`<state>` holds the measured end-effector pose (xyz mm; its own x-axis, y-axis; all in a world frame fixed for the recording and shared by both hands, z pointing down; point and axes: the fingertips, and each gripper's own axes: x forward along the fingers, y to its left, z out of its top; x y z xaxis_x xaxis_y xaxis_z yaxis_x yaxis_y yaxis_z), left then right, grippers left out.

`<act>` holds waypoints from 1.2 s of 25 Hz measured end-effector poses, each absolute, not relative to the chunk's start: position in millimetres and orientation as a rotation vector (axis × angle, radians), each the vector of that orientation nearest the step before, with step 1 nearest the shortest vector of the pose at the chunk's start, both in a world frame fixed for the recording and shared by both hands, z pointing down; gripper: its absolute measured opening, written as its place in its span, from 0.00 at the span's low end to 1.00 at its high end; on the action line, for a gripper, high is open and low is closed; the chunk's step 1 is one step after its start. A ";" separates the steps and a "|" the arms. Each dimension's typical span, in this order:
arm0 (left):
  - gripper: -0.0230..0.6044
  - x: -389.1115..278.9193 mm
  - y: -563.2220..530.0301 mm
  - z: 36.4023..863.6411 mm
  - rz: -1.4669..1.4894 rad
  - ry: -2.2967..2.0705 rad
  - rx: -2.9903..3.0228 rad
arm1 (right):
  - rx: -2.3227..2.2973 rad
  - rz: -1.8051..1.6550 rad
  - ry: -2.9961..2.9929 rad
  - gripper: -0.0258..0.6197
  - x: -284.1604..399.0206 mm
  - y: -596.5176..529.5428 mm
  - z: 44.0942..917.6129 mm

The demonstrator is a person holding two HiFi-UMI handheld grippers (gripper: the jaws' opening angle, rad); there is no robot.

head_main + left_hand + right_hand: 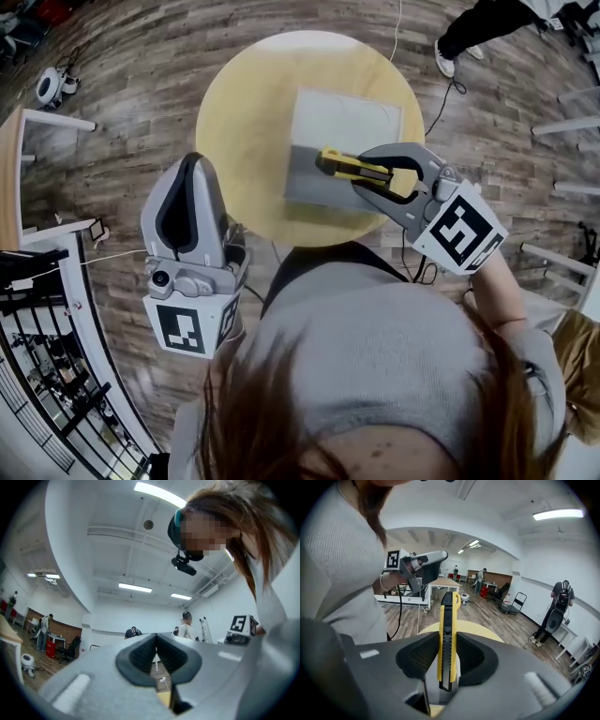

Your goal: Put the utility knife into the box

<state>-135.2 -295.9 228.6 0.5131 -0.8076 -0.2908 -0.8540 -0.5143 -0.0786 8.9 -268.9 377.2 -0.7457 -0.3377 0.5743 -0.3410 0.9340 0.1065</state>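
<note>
Person's hair [281, 422] and grey sweater [375, 356] fill the bottom of the head view, closest to the lens. Readable marks are only the black-and-white square patterns: one on the left marker cube [183, 328], one on the right marker cube [461, 230]. The right one also shows in the left gripper view [239, 623], where its pattern looks a bit like a 5. Any print on the knife is too small to make out. Right gripper [366, 172] [447, 651] is clamped on the utility knife [361, 169] [447, 630], a yellow body with a black slider strip. The knife sits edge-on between the two ribbed pads [423, 656], which press on its flat sides. Its front end sticks out well past the jaw tips and its back end reaches down toward the throat. In the head view the knife is over the near grey part of the box [347, 117], pointing left. Whether it touches the box cannot be told. The box sits on the round yellow table [234, 112] [478, 631]. Left gripper [190, 169] [156, 656] has its jaws together with nothing in them, only a thin slit showing floor. It is off the table's left edge, over the wood floor [122, 75], close to the person's body. Someone in dark trousers and white shoes [459, 42] stands past the table at the upper right.
</note>
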 end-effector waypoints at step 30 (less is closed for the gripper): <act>0.04 -143.1 -281.1 247.4 0.263 1.481 -2.562 | 0.204 0.168 -2.093 0.23 -6.4 -266.6 548.1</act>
